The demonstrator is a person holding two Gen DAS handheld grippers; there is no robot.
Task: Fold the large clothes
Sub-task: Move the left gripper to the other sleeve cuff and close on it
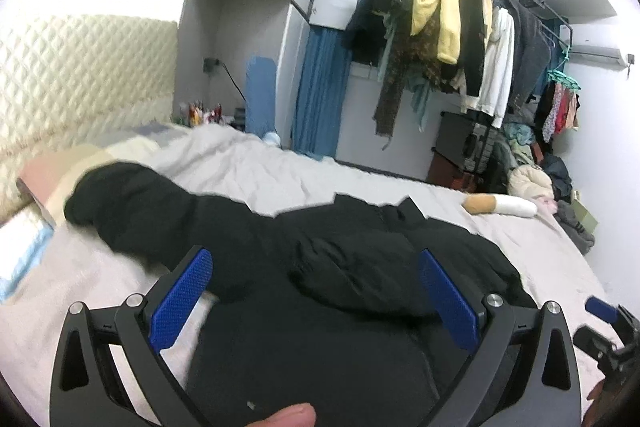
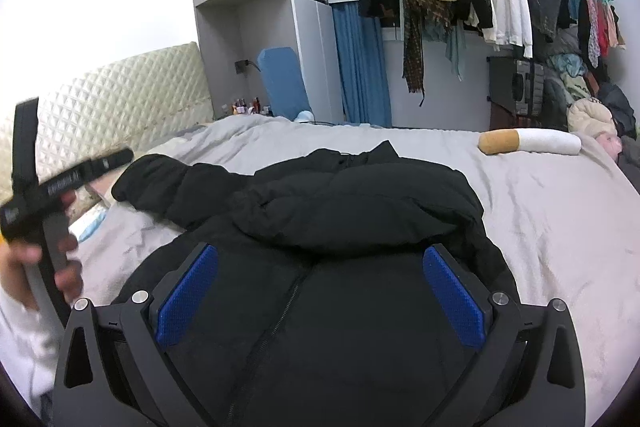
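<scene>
Jacket, black, lies spread on the bed, one sleeve extended toward the headboard. Left gripper and right gripper: fingers fully apart above the jacket, holding nothing.

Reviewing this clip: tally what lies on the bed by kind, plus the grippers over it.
Black puffer jacket: 1
Cigarette-shaped pillow: 1
Striped folded bedding near the headboard: 1
Grippers, both open and holding nothing: 2, the left gripper and the right gripper
Total: 5
</scene>
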